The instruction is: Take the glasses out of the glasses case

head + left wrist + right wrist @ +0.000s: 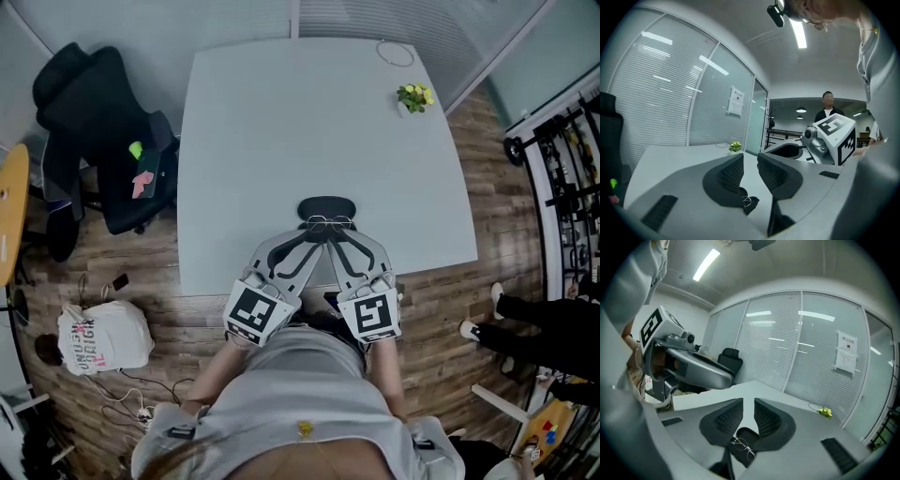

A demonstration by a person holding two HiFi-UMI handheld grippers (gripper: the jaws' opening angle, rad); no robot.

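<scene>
A black oval glasses case (326,206) lies on the white table (281,131) near its front edge. Thin wire-rimmed glasses (330,223) rest on the case's near rim. My left gripper (314,236) and right gripper (339,236) meet tip to tip just in front of the glasses. Each is open by a narrow gap with nothing between the pads. In the left gripper view the jaws (750,161) hover above the case (749,206), with the glasses (749,201) below them. The right gripper view shows the jaws (748,406) over the glasses (740,446) and the case (746,434).
A small potted plant (414,97) and a cable loop (395,53) sit at the table's far right corner. A black office chair (103,141) stands to the left, with a white bag (98,337) on the floor. A person's legs (548,323) are at the right.
</scene>
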